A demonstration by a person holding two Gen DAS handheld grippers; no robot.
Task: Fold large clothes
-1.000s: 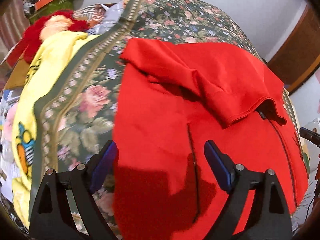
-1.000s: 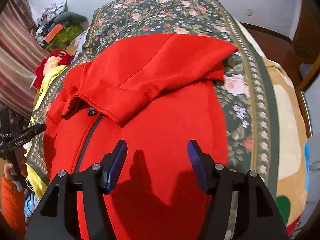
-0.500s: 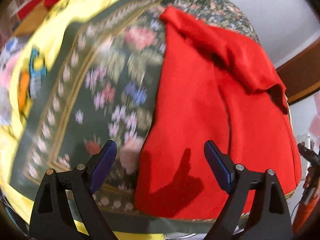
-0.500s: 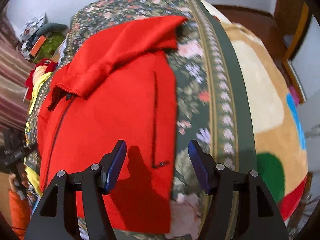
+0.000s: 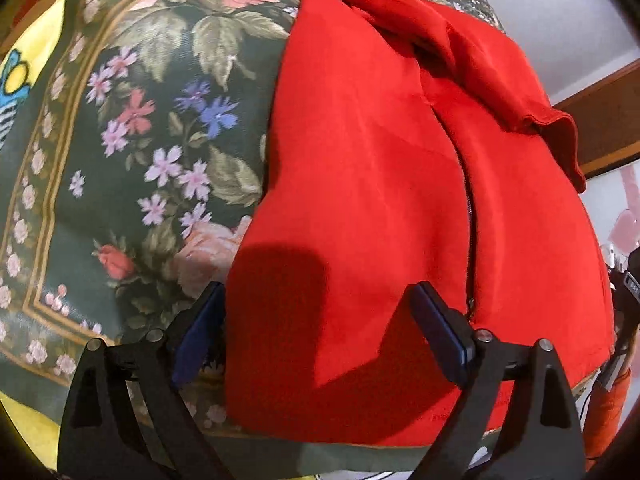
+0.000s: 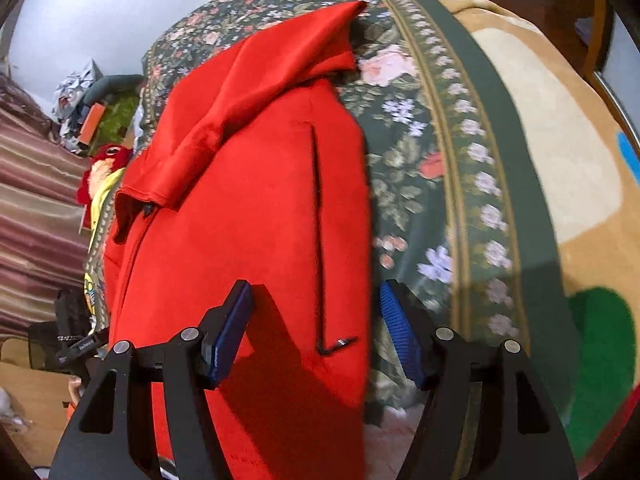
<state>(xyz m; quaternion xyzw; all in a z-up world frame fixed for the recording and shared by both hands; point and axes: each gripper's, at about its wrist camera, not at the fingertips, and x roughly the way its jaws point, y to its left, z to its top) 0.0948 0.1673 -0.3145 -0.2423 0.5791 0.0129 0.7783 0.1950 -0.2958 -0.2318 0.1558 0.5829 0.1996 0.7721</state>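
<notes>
A red zip jacket (image 5: 360,200) lies flat on a dark green floral blanket (image 5: 160,140), both sleeves folded across its upper part. My left gripper (image 5: 320,332) is open and empty, low over the jacket's bottom left corner. In the right wrist view the jacket (image 6: 260,220) shows a dark pocket slit with a zip pull (image 6: 340,342). My right gripper (image 6: 316,332) is open and empty over the bottom right corner, its jaws either side of the side edge. The jacket's hem hangs near the bed's front edge.
A yellow cartoon blanket (image 5: 36,52) lies left of the floral one. A tan blanket with coloured shapes (image 6: 560,160) lies to the right. A red plush toy (image 6: 106,156) and clutter sit at the far left by a striped curtain (image 6: 36,220). A wooden frame (image 5: 600,120) stands behind.
Both grippers have pulled back from the jacket's middle and dropped toward its bottom hem, the left toward the left corner and the right toward the right corner. Both stay open.
</notes>
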